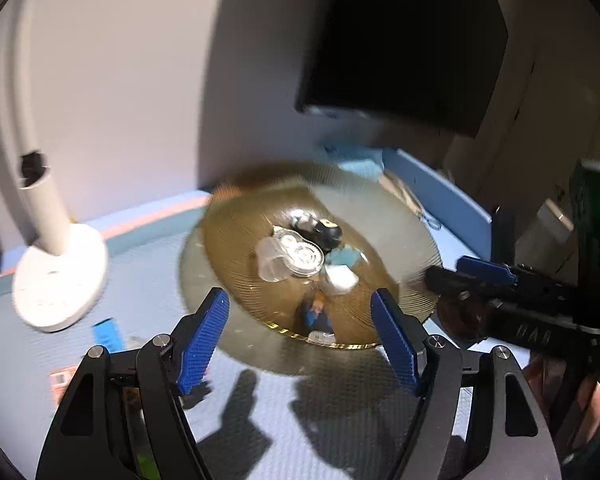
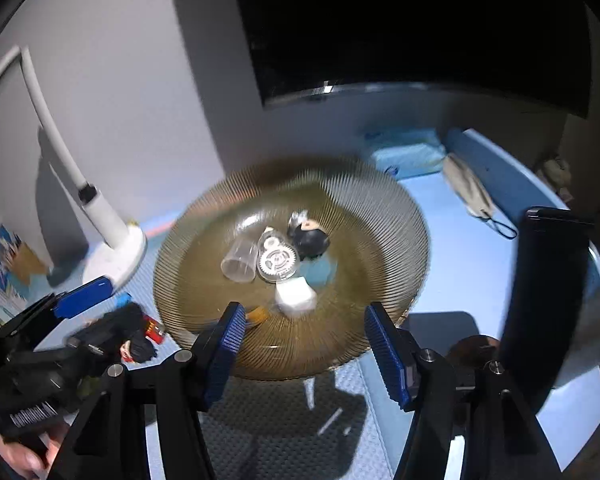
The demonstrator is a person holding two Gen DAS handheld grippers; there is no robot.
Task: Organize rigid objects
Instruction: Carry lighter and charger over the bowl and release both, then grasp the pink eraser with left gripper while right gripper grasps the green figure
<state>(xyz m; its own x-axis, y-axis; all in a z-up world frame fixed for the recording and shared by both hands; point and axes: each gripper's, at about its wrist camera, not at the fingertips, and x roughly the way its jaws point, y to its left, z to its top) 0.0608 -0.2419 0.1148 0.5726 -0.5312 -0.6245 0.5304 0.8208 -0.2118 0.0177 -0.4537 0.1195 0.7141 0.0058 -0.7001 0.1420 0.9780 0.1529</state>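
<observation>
Left wrist view: the left gripper [image 1: 300, 340] is spread wide and holds nothing, hovering at the near rim of an amber ribbed glass plate [image 1: 228, 256] on the blue mat [image 1: 148, 264]. In the plate lie a clear plastic cup [image 1: 271, 262] on its side, a clear tape dispenser with a white gear [image 1: 302, 254], a black rounded piece [image 1: 327, 232] and a white block [image 1: 341, 280]. A white lamp base [image 1: 60, 280] stands near the mat's left edge.

Right wrist view: the right gripper [image 2: 302, 344] is also spread and empty at the plate's [image 2: 364, 216] near rim; cup [image 2: 240, 262], dispenser [image 2: 278, 262], black piece [image 2: 309, 240] and block [image 2: 295, 296] cluster at its middle. The left gripper [image 2: 72, 312] sits blurred at its left.

White desk lamp [image 2: 108, 240] (dark monitor [image 2: 412, 28] behind)
</observation>
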